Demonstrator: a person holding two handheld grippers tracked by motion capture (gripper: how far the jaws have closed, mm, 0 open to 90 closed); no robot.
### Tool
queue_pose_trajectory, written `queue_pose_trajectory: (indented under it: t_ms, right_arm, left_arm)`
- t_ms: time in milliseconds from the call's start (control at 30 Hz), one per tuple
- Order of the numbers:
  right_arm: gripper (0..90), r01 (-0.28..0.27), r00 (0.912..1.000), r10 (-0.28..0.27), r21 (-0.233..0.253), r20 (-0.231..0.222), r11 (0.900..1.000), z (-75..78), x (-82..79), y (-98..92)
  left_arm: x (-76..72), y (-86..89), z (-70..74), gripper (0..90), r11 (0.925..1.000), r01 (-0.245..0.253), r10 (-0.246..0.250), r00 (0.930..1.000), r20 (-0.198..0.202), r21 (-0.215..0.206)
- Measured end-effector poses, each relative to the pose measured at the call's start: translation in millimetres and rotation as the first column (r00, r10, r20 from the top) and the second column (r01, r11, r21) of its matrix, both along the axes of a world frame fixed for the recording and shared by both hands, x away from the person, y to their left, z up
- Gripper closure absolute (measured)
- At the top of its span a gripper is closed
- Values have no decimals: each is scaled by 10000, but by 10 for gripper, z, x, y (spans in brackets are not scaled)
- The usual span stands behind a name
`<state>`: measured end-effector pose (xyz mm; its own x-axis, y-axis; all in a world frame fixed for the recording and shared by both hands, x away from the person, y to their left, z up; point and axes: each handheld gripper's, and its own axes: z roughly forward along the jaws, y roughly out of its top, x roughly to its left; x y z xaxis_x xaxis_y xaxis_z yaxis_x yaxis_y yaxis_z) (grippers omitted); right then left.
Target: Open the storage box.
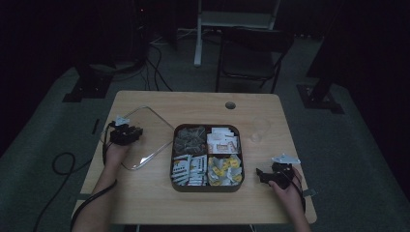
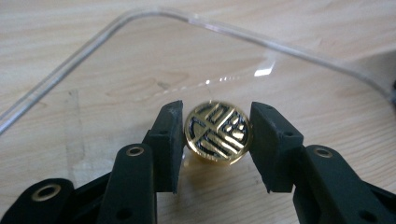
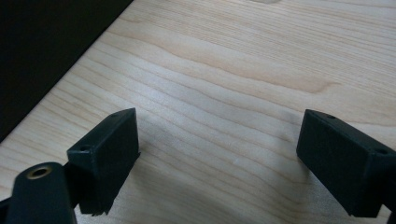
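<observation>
The clear lid (image 2: pixel 261 51) lies flat on the wooden table, directly under and in front of the left gripper (image 2: pixel 217 135). It is transparent, with rounded corners and a raised rim that curves beyond the jaws. In its middle stands a round gold knob (image 2: pixel 217 133) with a black pattern of lines on its top face. The knob sits between the two jaws, which touch it on both sides.
</observation>
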<state>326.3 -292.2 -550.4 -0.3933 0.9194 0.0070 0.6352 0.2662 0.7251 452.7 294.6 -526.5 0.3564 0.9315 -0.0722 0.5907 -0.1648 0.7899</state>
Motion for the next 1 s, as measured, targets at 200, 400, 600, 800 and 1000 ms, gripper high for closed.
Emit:
queue_pose_trajectory:
  t_ms: [200,400,600,800,1000]
  right_arm:
    - [125,4,10000,-4,1,-1,10000,0,0,0]
    - [125,-1,10000,1,1,2,10000,0,0,0]
    - [125,1,10000,-1,0,0,10000,0,0,0]
    - [125,5,10000,-5,4,-1,10000,0,0,0]
    - [125,6,10000,-6,4,-1,10000,0,0,0]
  left_arm:
    - [-74,31,109,412,9995,99,-96,9999,116,-302]
    - [-163,34,145,267,9969,609,-616,9980,-128,-497]
    - [-290,-78,243,132,9912,1251,-1257,9920,-119,-421]
    - [-354,-162,270,3,9829,1817,-1822,9831,-153,-287]
    - [-441,-219,218,3,9658,2586,-2588,9659,-91,-179]
